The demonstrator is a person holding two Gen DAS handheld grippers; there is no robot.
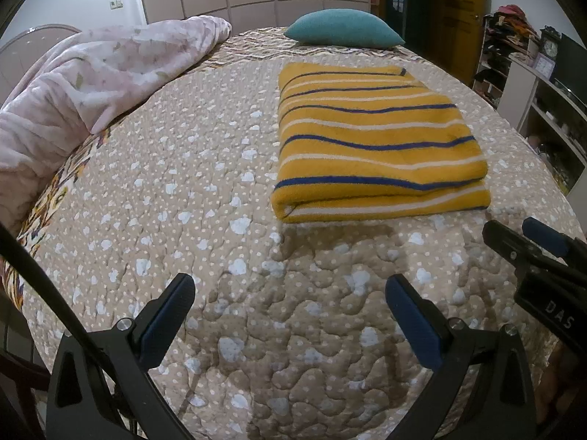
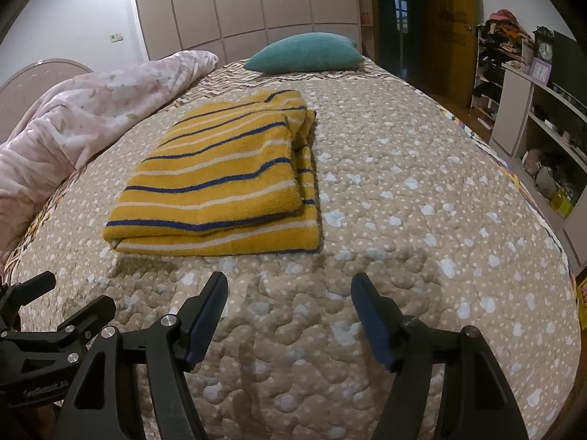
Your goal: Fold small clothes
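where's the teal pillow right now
The teal corduroy pillow lies at the bed's far end, beyond the folded yellow striped garment, right of the pink floral blanket.

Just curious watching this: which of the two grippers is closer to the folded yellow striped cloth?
Hard to call; they look about level. The left gripper hangs open short of the yellow striped cloth, off its left corner. The right gripper, also open, sits off its right corner.

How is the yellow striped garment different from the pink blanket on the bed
The yellow striped garment is folded into a flat, neat rectangle; the pink blanket lies loose and bunched. The garment has blue and white stripes, while the blanket shows a faint floral print. The garment sits mid-bed; the blanket is heaped along the left edge. Both rest on the dotted quilt.
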